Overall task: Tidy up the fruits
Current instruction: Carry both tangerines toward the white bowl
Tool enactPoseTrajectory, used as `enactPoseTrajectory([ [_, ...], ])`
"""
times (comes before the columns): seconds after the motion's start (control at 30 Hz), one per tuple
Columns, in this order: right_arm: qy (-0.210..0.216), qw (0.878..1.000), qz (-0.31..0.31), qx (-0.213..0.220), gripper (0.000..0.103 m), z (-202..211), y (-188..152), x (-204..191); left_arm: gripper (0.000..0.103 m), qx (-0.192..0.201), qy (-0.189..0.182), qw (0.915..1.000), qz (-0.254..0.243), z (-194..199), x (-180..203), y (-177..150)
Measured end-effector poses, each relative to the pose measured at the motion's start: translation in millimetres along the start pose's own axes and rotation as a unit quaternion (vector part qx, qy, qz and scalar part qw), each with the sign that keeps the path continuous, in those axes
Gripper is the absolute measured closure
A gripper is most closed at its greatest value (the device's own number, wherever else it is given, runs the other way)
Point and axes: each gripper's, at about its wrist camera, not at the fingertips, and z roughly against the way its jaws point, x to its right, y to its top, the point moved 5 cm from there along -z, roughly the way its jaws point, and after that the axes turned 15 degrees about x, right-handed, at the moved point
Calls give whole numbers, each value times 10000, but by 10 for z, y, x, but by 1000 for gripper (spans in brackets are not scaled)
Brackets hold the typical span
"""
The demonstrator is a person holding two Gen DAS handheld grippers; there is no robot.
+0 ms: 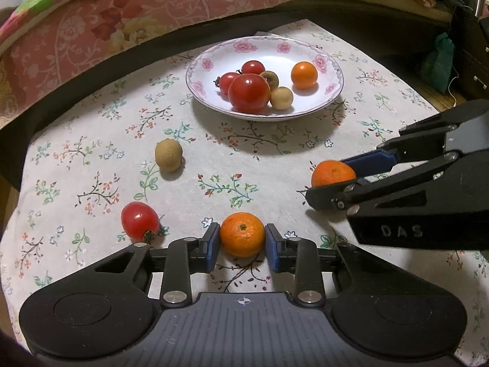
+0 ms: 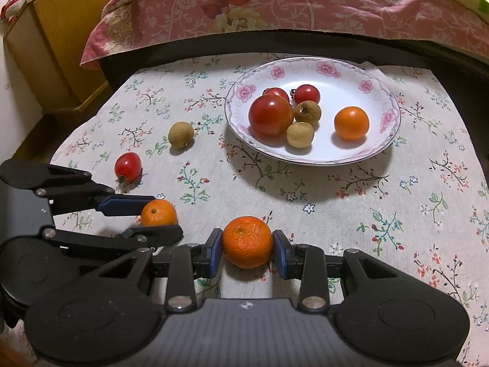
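Observation:
A white floral plate at the back holds tomatoes, longans and an orange. My left gripper is shut on a small mandarin, which rests on the floral cloth. My right gripper is shut on a second mandarin, also on the cloth. Each gripper shows in the other's view: the right one at the right, the left one at the left. A loose cherry tomato and a loose longan lie on the cloth to the left.
The small table is covered by a floral cloth. A bed with a pink patterned quilt runs along the far edge. A yellow wooden cabinet stands at the far left, dark items at the far right.

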Motion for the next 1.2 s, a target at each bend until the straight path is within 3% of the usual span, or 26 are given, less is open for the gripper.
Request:
enactPoseTrajectory([
  [1.2, -197, 9970, -69, 741, 68, 436, 424, 56, 65, 806, 56, 9962, 316, 277, -46, 561],
])
